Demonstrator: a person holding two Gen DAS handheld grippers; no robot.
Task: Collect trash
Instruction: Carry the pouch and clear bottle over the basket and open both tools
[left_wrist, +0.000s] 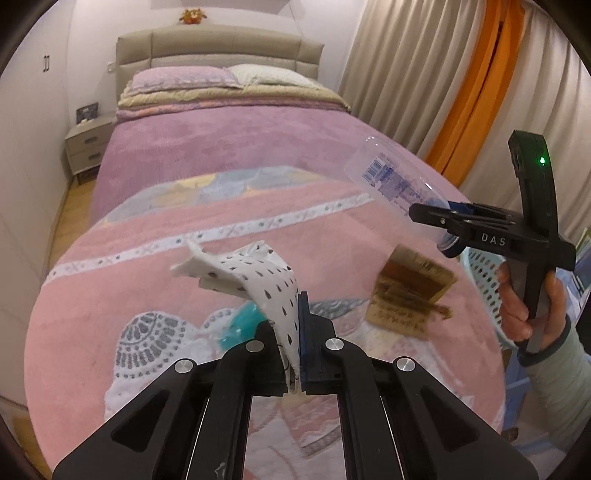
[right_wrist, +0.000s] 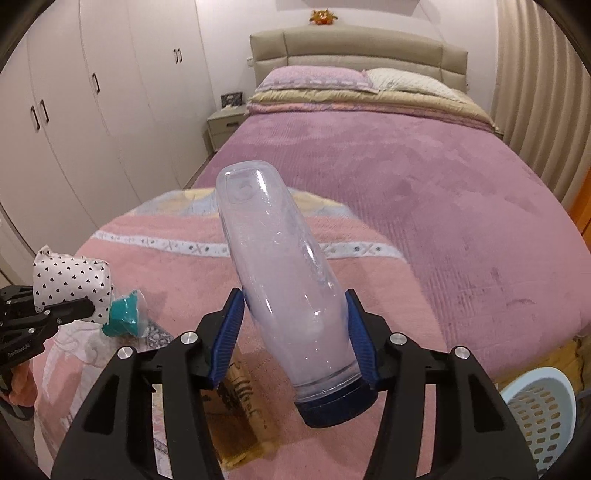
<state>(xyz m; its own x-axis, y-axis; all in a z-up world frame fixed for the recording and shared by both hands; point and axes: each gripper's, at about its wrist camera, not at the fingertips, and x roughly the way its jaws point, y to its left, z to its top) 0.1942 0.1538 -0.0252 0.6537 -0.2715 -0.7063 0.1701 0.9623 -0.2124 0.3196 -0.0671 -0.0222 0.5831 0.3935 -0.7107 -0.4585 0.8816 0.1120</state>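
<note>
A crumpled white wrapper (left_wrist: 255, 280) printed with small black hearts is pinched in the closed left gripper (left_wrist: 293, 354), lifted over the pink blanket (left_wrist: 110, 280). A clear, empty plastic bottle (right_wrist: 284, 280) with a dark blue cap and a blue-printed label is clamped near its cap end by the right gripper (right_wrist: 295, 332), base pointing away, above the bed's near end. A brown packet (left_wrist: 410, 295) and a teal piece (left_wrist: 240, 325) are left on the blanket.

— Where does the trash lie?
— On the bed (left_wrist: 221, 140), near its foot: the paper packet (left_wrist: 410, 295) right, the plastic cup (left_wrist: 240, 325) left.
— And held?
— The bottle (right_wrist: 280, 266) above the packet, the wrapper (left_wrist: 258, 284) above the cup.
— The basket (right_wrist: 535, 413)?
— Off the bed's right corner. The nightstand (left_wrist: 88, 144) stands left of the headboard (left_wrist: 218, 51).
</note>
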